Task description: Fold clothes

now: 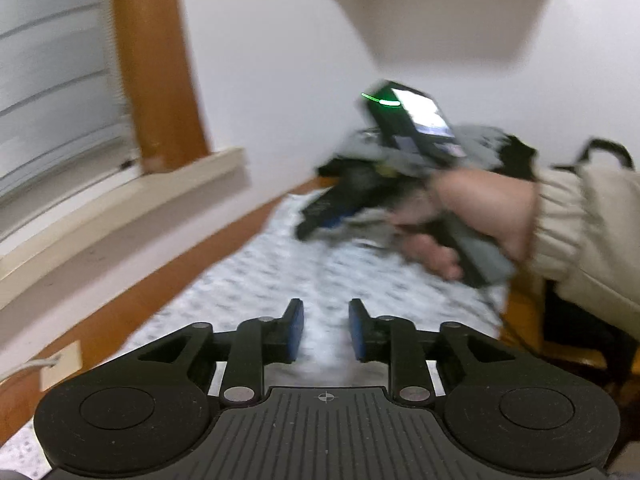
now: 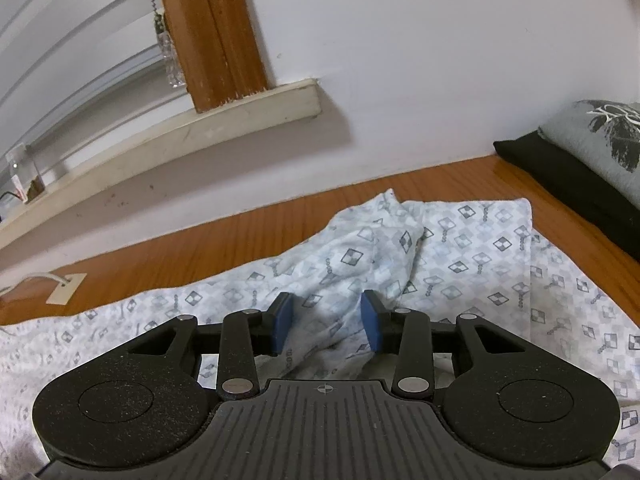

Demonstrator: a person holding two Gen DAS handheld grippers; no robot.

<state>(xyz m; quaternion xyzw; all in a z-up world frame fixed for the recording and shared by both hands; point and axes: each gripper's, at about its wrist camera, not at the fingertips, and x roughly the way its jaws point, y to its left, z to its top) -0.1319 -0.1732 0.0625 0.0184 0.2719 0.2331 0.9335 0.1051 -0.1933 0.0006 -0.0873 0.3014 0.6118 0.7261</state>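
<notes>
Lying flat on the desk [image 2: 248, 236], garment [image 2: 472, 248] straight ahead of right hand-held gripper [image 2: 327, 322], spread over a raised fold, nearer than left hand-held gripper [image 1: 326, 330], spread, empty.

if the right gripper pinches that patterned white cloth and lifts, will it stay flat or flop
Probably flop: the patterned cloth is thin and already bunched into a soft ridge ahead of the right gripper, so it likely drapes from whatever point is pinched. It looks light for its size, lying in loose wrinkles. On the smooth wooden table it may slide when pushed rather than hold its fold.
</notes>
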